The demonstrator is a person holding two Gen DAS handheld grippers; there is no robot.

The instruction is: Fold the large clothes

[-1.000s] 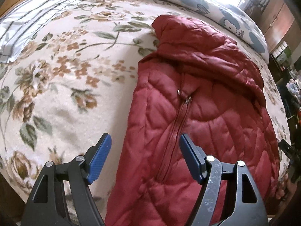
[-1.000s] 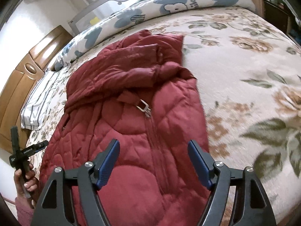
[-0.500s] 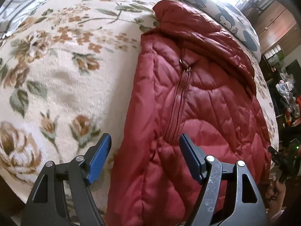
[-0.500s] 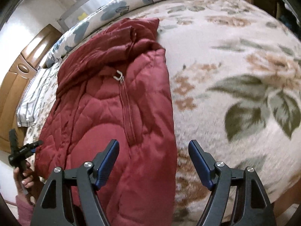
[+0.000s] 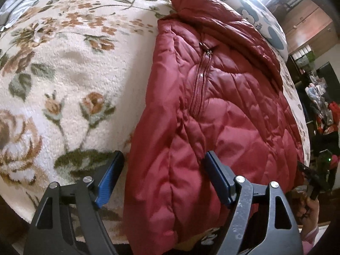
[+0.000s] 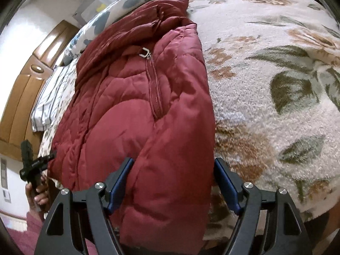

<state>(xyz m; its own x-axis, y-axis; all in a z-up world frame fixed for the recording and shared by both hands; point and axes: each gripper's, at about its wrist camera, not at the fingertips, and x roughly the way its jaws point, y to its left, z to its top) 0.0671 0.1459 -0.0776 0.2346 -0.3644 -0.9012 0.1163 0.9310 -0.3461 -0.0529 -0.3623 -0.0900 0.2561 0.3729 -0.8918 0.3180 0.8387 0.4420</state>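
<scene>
A dark red quilted puffer jacket [image 5: 212, 110] lies zipped, front up, on a floral bed cover [image 5: 63, 74], its hem hanging over the near bed edge. My left gripper [image 5: 163, 178] is open, its fingers astride the jacket's left hem corner. In the right wrist view the jacket [image 6: 138, 106] fills the left half, and my right gripper [image 6: 173, 182] is open, its fingers astride the jacket's right hem corner. Neither gripper is closed on the fabric.
A blue-patterned pillow [image 5: 265, 21] lies beyond the jacket's hood. A striped pillow [image 6: 53, 97] and a wooden headboard [image 6: 27, 97] are at the left in the right wrist view. Wooden cupboards [image 5: 308, 27] and clutter stand past the bed.
Both grippers have dropped and moved toward the near bed edge, closing in on the jacket's hem corners. The fingers stayed open. The jacket has not moved.
</scene>
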